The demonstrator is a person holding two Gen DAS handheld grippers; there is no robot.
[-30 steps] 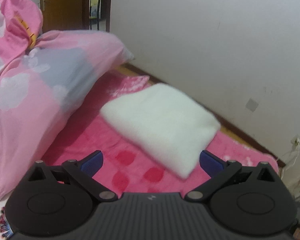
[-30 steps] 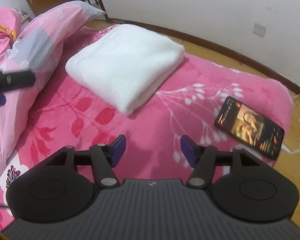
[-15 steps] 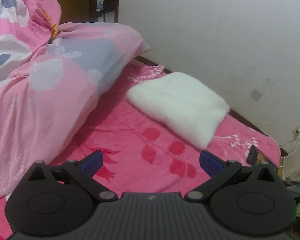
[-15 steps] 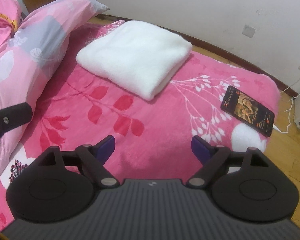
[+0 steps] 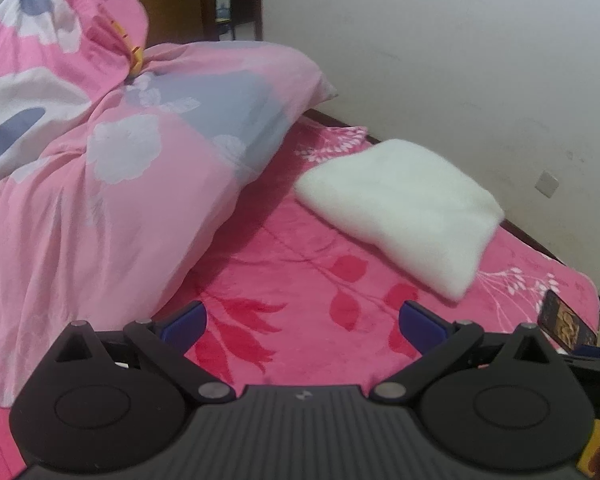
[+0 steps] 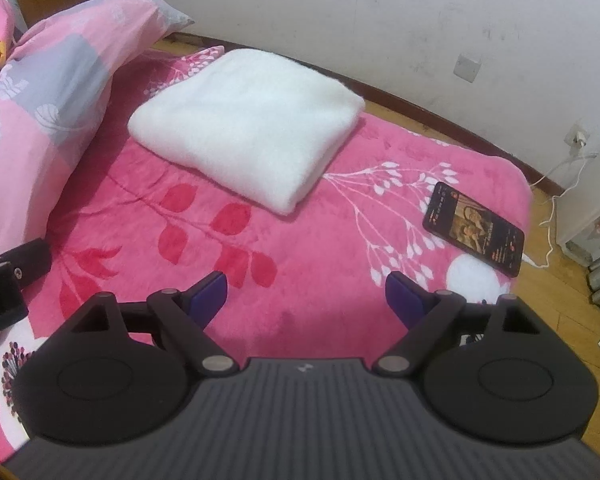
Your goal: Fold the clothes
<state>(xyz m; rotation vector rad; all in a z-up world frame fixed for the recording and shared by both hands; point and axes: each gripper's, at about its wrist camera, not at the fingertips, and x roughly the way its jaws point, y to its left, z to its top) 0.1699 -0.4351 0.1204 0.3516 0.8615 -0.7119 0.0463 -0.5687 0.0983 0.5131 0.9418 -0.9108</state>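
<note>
We are holding the right gripper (image 6: 306, 294) over bare blanket (image 6: 300, 248), its jaws opening with nothing between them, and the left gripper (image 5: 300, 320) is gaping wide and empty too. Just ahead, the white garment (image 6: 248, 128) is lying folded into a thick pad on the blanket, apart from both grippers. It is looking fluffy, light and floppy, so we are judging a pinch at a corner or along the open edge the best hold. A phone (image 6: 474, 228) is resting to its right, a pink quilt (image 5: 100, 184) is piling up left, and a white wall (image 6: 380, 8) is closing the room behind.
</note>
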